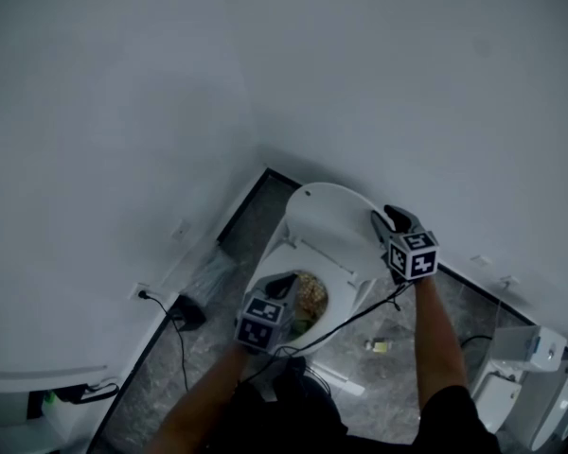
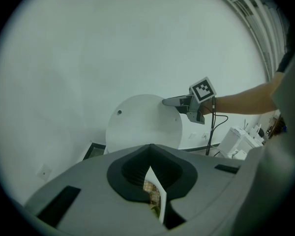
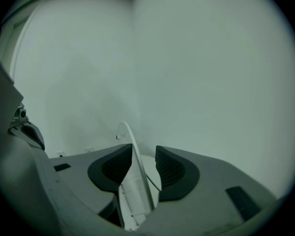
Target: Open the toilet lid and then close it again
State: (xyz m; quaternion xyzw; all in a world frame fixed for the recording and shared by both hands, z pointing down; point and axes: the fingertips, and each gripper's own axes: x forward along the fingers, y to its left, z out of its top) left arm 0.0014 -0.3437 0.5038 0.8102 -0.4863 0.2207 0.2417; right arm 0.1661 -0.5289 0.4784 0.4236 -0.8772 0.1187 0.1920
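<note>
One raised toilet lid [image 3: 133,193], edge-on between the parted, unclenched jaws of the right gripper [image 3: 144,151]

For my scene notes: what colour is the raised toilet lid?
The toilet lid is plain white, best seen in the left gripper view.

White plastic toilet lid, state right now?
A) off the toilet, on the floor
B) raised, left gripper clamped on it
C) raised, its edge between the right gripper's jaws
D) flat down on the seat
C: the white plastic toilet lid stands raised over the bowl. The right gripper has the lid's edge between its jaws, which stand apart with a gap at one pad.
</note>
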